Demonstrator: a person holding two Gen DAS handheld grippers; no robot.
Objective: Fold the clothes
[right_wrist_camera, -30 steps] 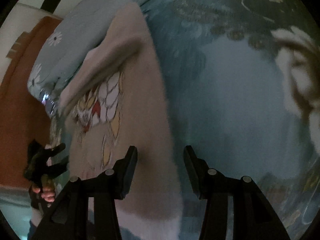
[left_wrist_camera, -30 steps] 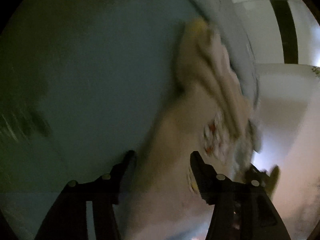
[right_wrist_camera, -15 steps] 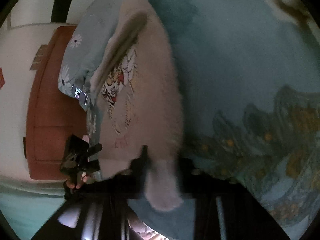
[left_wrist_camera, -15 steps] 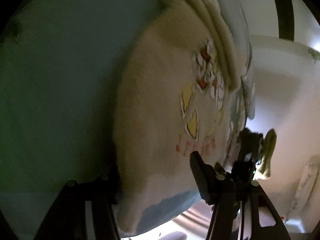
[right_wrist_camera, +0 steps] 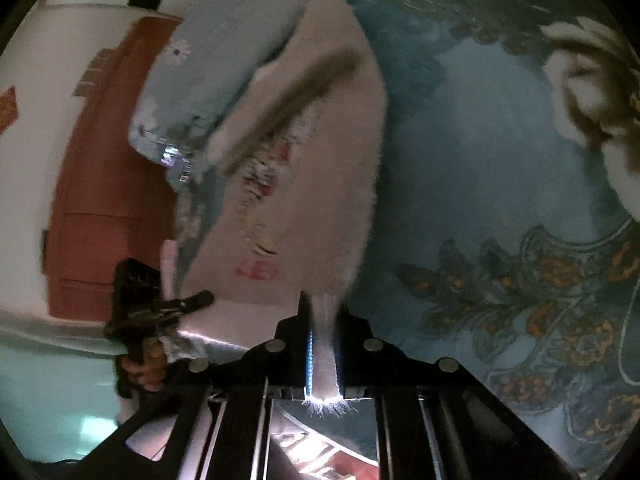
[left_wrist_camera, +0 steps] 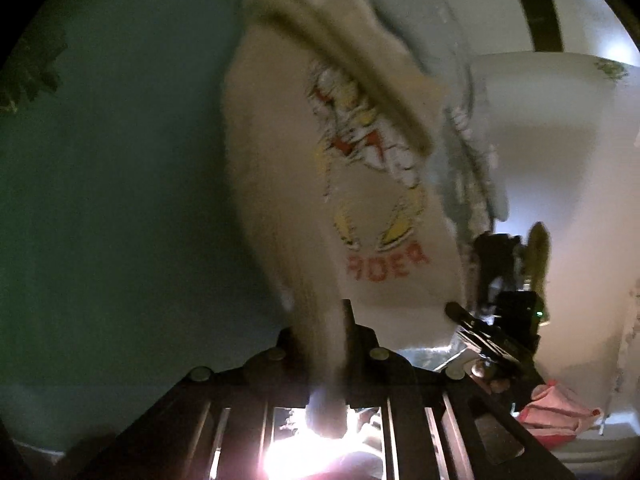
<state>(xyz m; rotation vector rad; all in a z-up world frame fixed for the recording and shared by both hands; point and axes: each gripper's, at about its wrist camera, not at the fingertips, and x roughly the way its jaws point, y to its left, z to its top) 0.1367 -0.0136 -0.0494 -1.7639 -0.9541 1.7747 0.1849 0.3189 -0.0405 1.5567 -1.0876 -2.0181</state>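
Observation:
A cream fleece garment [left_wrist_camera: 292,152] with a cartoon print and red letters lies on the blue bedspread [left_wrist_camera: 120,168]. It also shows in the right wrist view [right_wrist_camera: 316,184]. My left gripper [left_wrist_camera: 320,320] is shut on the garment's near hem corner, with cloth bunched between the jaws. My right gripper [right_wrist_camera: 322,308] is shut on the opposite hem corner. Each gripper shows in the other's view, the right gripper [left_wrist_camera: 492,340] at the right and the left gripper [right_wrist_camera: 160,308] at the left. The hem is lifted off the bed.
A light blue floral pillow [right_wrist_camera: 208,60] lies beyond the garment. The bedspread [right_wrist_camera: 520,240] has floral patterns on the right. A red-brown wooden door [right_wrist_camera: 108,184] and white walls stand past the bed edge. Pink cloth [left_wrist_camera: 560,412] lies low at the right.
Both grippers closed on the garment's hem corners; a second ago both stood open over the cloth. The hem has since been lifted off the bed and pulled toward me.

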